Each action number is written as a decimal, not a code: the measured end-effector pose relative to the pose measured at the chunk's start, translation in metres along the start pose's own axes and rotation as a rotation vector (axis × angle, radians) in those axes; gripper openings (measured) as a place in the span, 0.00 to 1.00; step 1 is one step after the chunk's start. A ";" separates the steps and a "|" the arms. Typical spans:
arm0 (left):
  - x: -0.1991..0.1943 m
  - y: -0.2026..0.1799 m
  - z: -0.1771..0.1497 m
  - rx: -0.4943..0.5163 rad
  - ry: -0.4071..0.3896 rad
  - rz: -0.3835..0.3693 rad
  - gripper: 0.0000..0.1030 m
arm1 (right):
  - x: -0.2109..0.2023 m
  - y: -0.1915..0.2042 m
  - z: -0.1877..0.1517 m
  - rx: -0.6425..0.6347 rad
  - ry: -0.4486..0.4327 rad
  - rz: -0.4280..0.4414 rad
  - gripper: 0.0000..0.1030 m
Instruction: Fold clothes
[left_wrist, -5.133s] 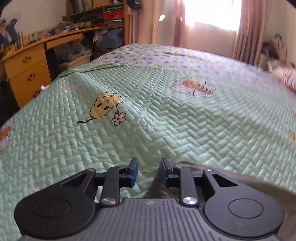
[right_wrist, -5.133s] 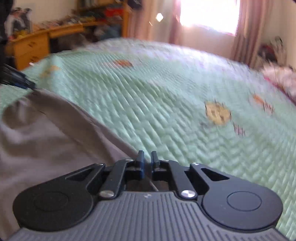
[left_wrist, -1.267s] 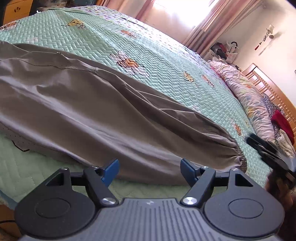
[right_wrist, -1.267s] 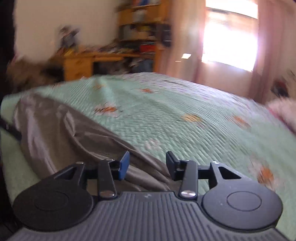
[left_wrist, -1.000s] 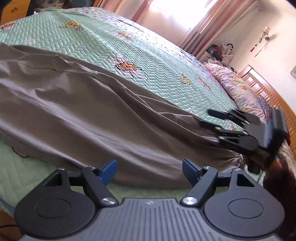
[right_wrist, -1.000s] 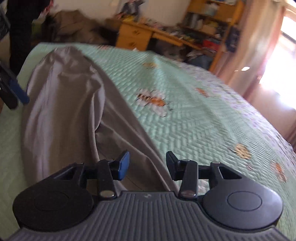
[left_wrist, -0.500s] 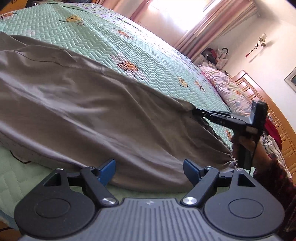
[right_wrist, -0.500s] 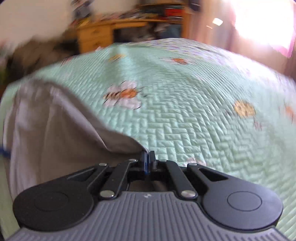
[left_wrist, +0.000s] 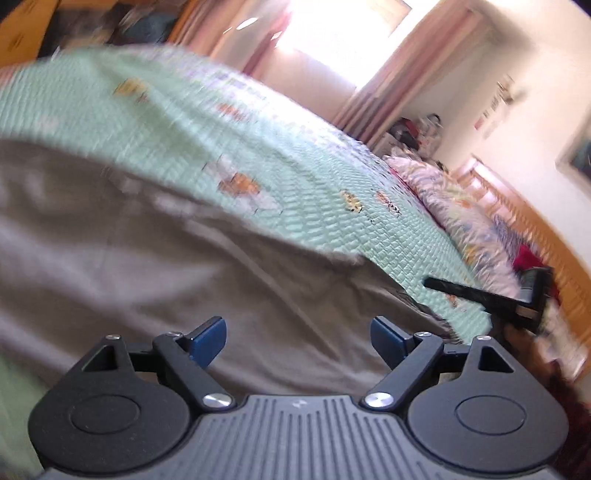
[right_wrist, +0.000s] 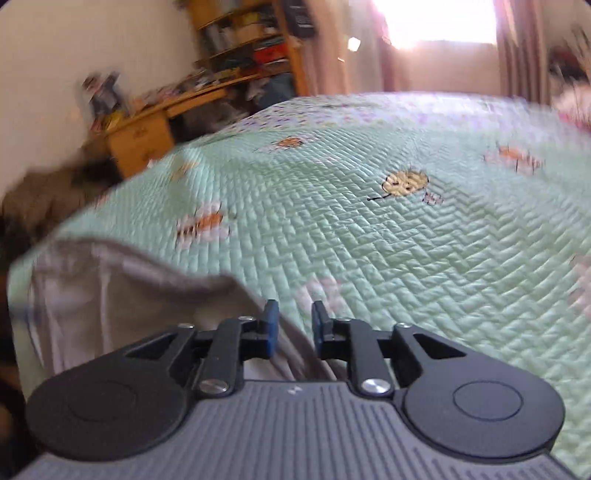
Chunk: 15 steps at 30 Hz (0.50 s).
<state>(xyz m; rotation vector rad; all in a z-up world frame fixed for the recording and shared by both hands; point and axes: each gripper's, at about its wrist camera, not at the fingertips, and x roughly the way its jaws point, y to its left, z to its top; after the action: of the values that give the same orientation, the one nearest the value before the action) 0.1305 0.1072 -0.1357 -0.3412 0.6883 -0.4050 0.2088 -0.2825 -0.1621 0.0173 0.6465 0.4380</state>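
Near field, left wrist view: recorded left tool spread wide, nothing between the blue pads, poised above the grey garment.

Near field, right wrist view: recorded right tool parted by a narrow gap, not pressed together. Traced a garment edge up from 8 o'clock into that gap. Could not tell whether either pad touched cloth.

Mid field: found the garment laid long across the near side of the bed quilt, filling the left view from 9 o'clock to about 4 o'clock, with the gathered end near 3 o'clock beside the right tool. Noted soft ridges along its length and heavy motion blur in both views. Could not tell whether one layer or two lay there.

Far field: logged a floral pillow at 2 o'clock, a bookshelf at 11 o'clock and a bright window at 12 o'clock.

Risks, judged only:
- Slip of the edge out of the narrow gap, given a lift before full closure.
- Capture of quilt together with garment, given a low bite into the quilting.
- Grip on a single layer only, leaving the fold skewed.
- Drag creases or an uneven fold line, given fast motion with only one end held.
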 end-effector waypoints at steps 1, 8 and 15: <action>0.006 -0.007 0.005 0.070 -0.009 0.025 0.86 | -0.002 0.004 -0.004 -0.060 0.012 -0.023 0.36; 0.075 -0.042 0.040 0.444 0.065 0.070 0.86 | 0.003 0.014 -0.013 -0.167 0.027 0.009 0.35; 0.135 -0.041 0.057 0.529 0.170 0.022 0.83 | 0.023 0.023 -0.013 -0.207 0.108 0.072 0.19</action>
<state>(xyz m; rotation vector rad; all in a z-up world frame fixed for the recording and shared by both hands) 0.2534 0.0182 -0.1493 0.2033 0.7211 -0.5812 0.2086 -0.2535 -0.1828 -0.1810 0.7052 0.5765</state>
